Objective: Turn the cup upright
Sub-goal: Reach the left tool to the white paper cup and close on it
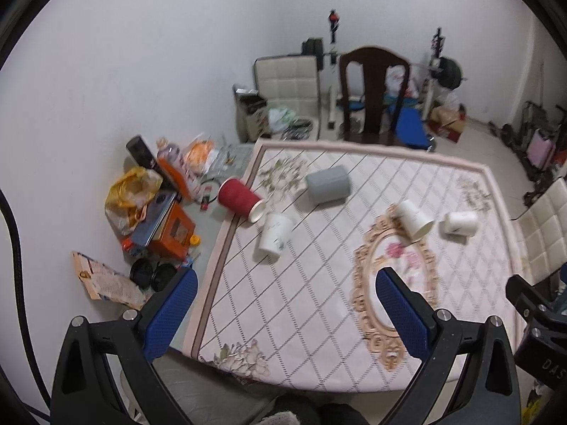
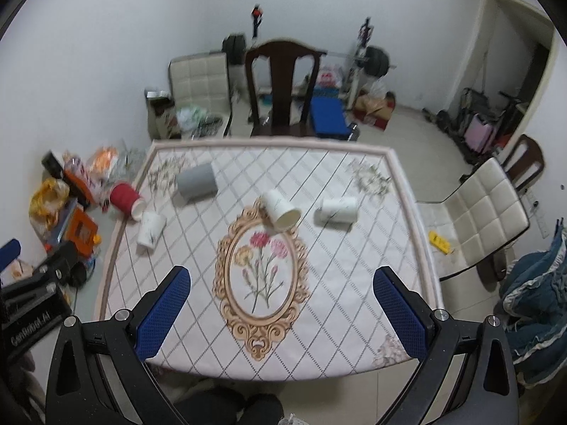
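Several cups lie on their sides on the floral tablecloth. A red cup lies at the left edge. A grey cup lies behind it. A white cup lies near the red one. Another white cup lies near the centre, mouth toward me. A white mug lies to the right. My left gripper and right gripper are open and empty, high above the table's near edge.
A dark wooden chair stands behind the table. A cream padded chair stands at the right. Bags and boxes clutter the floor at the left. Gym gear and a blue bench stand at the back wall.
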The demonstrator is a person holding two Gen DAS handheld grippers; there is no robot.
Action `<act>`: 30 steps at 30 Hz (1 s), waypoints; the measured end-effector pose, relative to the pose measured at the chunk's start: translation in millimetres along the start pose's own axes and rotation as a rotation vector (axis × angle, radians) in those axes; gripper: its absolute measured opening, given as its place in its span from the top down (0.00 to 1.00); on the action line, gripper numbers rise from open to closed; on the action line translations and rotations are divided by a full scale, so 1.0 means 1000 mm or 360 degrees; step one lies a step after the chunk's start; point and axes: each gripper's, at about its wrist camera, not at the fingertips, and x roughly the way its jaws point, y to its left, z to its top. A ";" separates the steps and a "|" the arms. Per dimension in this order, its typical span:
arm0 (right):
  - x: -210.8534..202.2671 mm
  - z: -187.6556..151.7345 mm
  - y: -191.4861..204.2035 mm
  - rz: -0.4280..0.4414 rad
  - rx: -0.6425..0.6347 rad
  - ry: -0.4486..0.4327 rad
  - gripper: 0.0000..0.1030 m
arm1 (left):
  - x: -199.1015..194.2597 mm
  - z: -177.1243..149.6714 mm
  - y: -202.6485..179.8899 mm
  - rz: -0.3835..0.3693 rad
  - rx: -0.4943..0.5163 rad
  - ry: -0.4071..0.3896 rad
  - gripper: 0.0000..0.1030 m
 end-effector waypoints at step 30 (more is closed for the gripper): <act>0.345 0.045 0.101 -0.0167 -0.0144 0.0804 0.00 | 0.322 0.053 0.047 0.0065 0.0188 0.0703 0.01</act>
